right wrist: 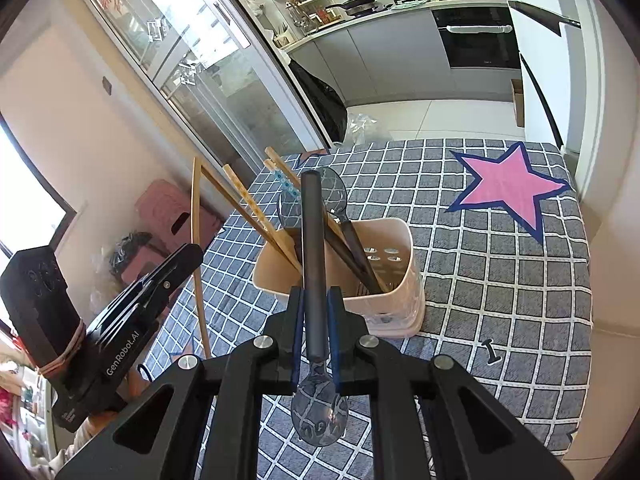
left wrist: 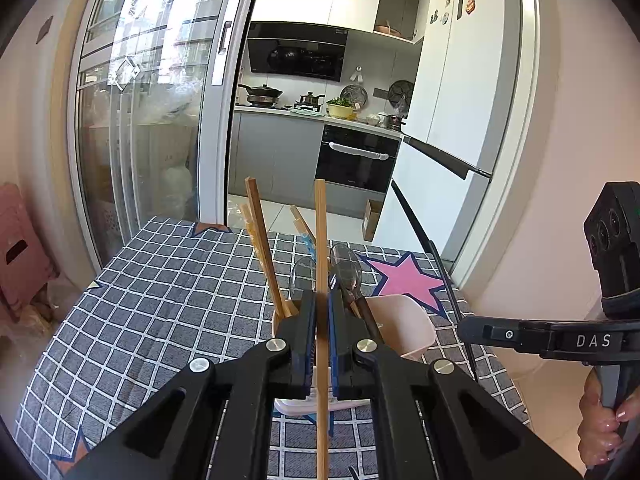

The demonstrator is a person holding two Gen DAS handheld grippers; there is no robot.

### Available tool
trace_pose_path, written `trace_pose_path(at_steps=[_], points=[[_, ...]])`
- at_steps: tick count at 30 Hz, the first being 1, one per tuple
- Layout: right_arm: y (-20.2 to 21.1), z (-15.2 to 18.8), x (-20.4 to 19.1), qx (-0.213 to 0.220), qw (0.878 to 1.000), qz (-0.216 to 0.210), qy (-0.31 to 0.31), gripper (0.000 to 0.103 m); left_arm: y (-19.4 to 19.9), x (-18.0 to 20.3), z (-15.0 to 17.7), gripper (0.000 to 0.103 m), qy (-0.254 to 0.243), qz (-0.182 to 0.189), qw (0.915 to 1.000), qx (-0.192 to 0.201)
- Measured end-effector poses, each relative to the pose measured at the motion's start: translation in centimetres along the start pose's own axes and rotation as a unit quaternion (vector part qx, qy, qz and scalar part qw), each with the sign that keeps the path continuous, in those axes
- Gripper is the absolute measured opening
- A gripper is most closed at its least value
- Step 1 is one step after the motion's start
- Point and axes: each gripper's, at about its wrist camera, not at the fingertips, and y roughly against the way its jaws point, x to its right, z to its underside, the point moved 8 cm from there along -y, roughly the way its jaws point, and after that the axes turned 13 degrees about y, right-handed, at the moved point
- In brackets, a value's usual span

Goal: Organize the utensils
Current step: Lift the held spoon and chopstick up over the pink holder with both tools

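Note:
My left gripper (left wrist: 321,300) is shut on a wooden chopstick (left wrist: 321,240) that stands nearly upright between its blue pads, just in front of the pink utensil holder (left wrist: 408,328). My right gripper (right wrist: 314,296) is shut on a dark-handled spoon (right wrist: 312,256), handle pointing forward and its shiny bowl (right wrist: 319,416) hanging back under the jaws. The pink utensil holder (right wrist: 396,236) sits on the checked tablecloth (right wrist: 500,280) and holds several chopsticks (right wrist: 256,212) and other spoons (right wrist: 334,196). The left gripper (right wrist: 176,260) with its chopstick (right wrist: 197,240) shows at the left of the right wrist view.
A pink star (right wrist: 512,186) marks the cloth at the far right. A pink stool (left wrist: 20,248) stands left of the table. Glass sliding doors (left wrist: 152,100), a white fridge (left wrist: 452,100) and the kitchen lie beyond. The right gripper's body (left wrist: 560,338) and a hand (left wrist: 604,428) sit at right.

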Motion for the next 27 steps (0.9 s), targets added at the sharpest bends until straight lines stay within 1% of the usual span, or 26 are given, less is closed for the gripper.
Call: trace_pose_path(at_steps=[12, 19, 27], points=[[-0.3, -0.6, -0.2, -0.001, 1.0, -0.001, 0.001, 0.012, -0.5, -0.2, -0.4, 0.037, 0.001, -0.002, 1.0, 0.001], [-0.2, -1.1, 0.2, 0.011, 1.0, 0.005, -0.008, 0.012, -0.4, -0.2, -0.8, 0.037, 0.005, -0.003, 1.0, 0.006], [-0.6, -1.9, 0.1, 0.013, 1.0, -0.001, -0.003, 0.012, -1.0, -0.2, -1.9, 0.037, 0.014, 0.01, 0.9998, 0.0]])
